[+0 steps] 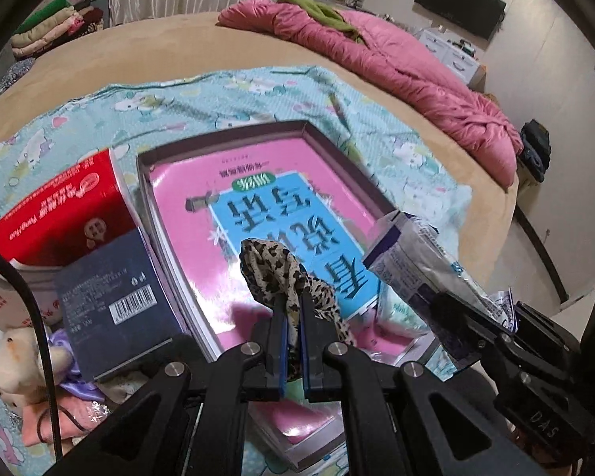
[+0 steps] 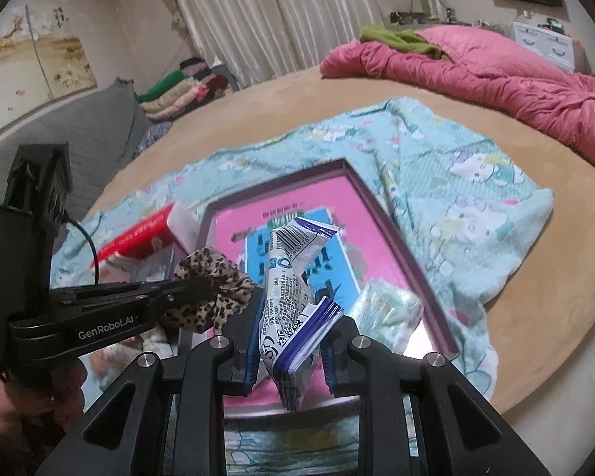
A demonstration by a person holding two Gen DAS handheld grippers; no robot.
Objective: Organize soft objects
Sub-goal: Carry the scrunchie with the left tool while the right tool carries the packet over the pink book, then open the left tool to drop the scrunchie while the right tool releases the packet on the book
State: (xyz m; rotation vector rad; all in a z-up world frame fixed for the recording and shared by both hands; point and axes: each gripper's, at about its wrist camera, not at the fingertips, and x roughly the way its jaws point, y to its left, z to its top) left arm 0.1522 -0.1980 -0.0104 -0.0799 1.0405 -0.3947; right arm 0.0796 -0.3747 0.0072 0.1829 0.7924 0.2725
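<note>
My left gripper (image 1: 293, 313) is shut on a leopard-print fabric scrunchie (image 1: 277, 265) and holds it above the pink tray (image 1: 226, 131). The scrunchie also shows in the right wrist view (image 2: 214, 277), at the left gripper's tip (image 2: 206, 289). My right gripper (image 2: 289, 313) is closed on a white and blue crinkled plastic packet (image 2: 289, 277), held above the same tray (image 2: 380, 214). The packet shows in the left wrist view (image 1: 412, 254) at the right. A small pale soft packet (image 2: 388, 309) lies in the tray.
A red box (image 1: 59, 214) and a dark blue box (image 1: 111, 297) stand left of the tray, with a plush toy (image 1: 16, 357) below them. All rest on a teal cartoon blanket (image 1: 218, 95) on a tan bed. A pink quilt (image 1: 396, 67) lies at the back.
</note>
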